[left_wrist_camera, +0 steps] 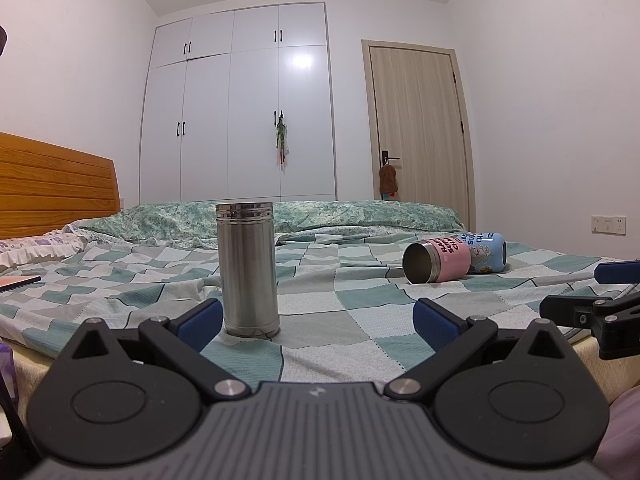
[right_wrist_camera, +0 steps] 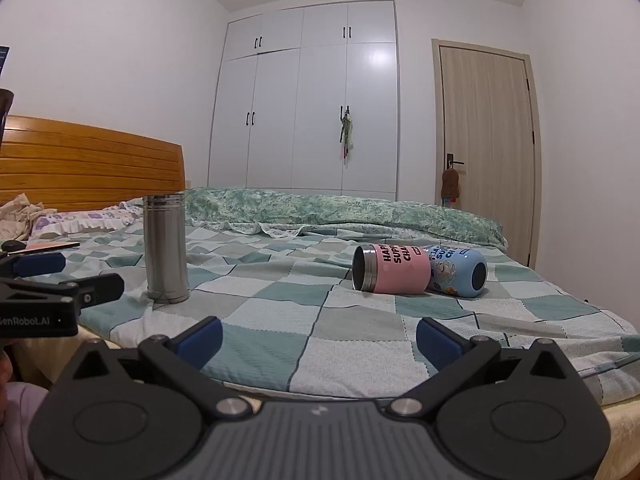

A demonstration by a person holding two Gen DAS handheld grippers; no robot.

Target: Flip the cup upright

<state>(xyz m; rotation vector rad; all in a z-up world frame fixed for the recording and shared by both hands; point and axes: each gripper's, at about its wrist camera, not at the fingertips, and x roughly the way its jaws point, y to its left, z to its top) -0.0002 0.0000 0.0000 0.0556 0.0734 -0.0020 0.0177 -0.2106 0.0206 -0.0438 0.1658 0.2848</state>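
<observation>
Left wrist view: the left tool (left_wrist_camera: 316, 322) is hovering low over the bed (left_wrist_camera: 360, 312) with its jaws spread wide and gripping nothing, a steel flask (left_wrist_camera: 248, 270) is standing upright just ahead of its left finger, and the pink cup (left_wrist_camera: 436, 262) is lying on its side farther right, mouth facing the camera, touching a blue cup (left_wrist_camera: 488, 252) lying behind it. Right wrist view: the right tool (right_wrist_camera: 318, 338) is also spread and holding nothing, the pink cup (right_wrist_camera: 394, 268) is lying on the checked bedcover ahead, slightly right, with the blue cup (right_wrist_camera: 460, 272) against it, the flask (right_wrist_camera: 166, 248) is standing at left, and the left tool (right_wrist_camera: 60, 280) is showing at the left edge.
</observation>
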